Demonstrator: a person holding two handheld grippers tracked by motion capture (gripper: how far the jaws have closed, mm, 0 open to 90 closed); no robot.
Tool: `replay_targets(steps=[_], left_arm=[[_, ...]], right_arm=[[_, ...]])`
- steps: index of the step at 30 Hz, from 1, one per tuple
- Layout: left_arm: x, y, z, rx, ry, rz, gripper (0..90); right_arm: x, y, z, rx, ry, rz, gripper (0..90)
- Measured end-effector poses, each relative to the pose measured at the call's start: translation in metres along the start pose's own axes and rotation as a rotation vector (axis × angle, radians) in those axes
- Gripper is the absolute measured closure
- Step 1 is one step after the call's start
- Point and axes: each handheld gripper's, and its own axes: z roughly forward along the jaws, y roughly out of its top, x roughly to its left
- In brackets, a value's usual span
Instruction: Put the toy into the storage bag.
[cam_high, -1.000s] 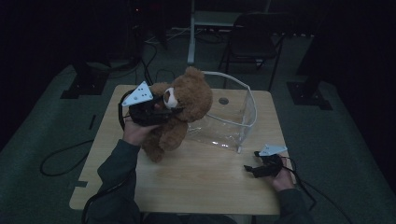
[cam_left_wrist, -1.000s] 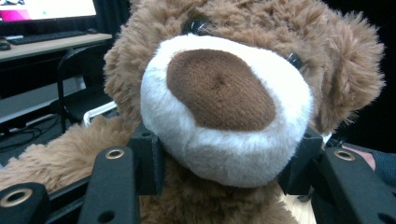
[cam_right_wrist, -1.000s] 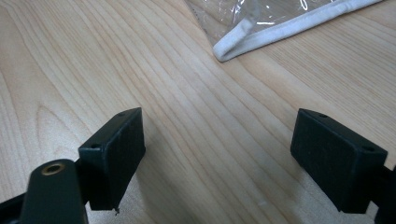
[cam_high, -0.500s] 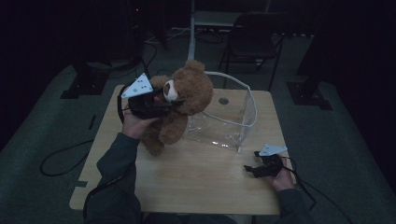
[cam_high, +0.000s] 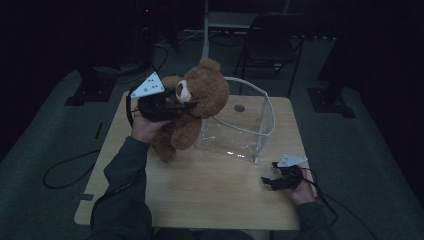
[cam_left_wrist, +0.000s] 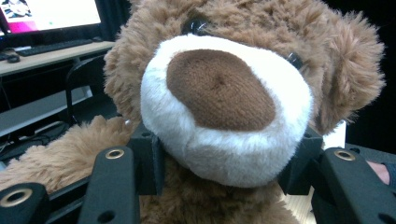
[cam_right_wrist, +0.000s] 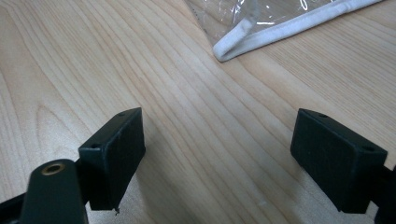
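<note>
High view. We list a brown teddy bear (cam_high: 192, 107) near the desk's (cam_high: 210, 192) far left corner, its head raised and its legs hanging down to the desktop. The left hand-held gripper (cam_high: 186, 104) clamps the bear's muzzle; a white three-cornered plate sits on top of it. Just beside the bear, toward the far right corner, we note a clear plastic bag (cam_high: 240, 122) with white piping, standing open on the desk. The right hand-held gripper (cam_high: 266, 181) rests near the right edge, well apart from bear and bag. A dark chair (cam_high: 272, 37) stands on the floor beyond the far edge.

Left gripper view. We record the bear's white muzzle with its brown nose (cam_left_wrist: 219, 88) between the two black pads (cam_left_wrist: 148, 161), which press into the plush on either side. A lit monitor (cam_left_wrist: 49, 14) stands on a bench behind.

Right gripper view. We log the jaws standing wide apart with bare wood between them. A corner of the bag's white piping (cam_right_wrist: 243, 39) lies on the desk ahead of them.
</note>
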Motion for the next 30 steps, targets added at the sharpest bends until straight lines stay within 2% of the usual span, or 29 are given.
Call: replay_targets(steps=[17,30], left_arm=[[0.012,0.015,0.009,-0.019,0.021,-0.003,45.2],[0.017,0.017,0.019,-0.022,0.042,0.006,45.2]], right_arm=[[0.0,0.0,0.0,-0.001,0.002,0.002,17.0],[0.0,0.0,0.0,0.0,0.001,0.0,17.0]])
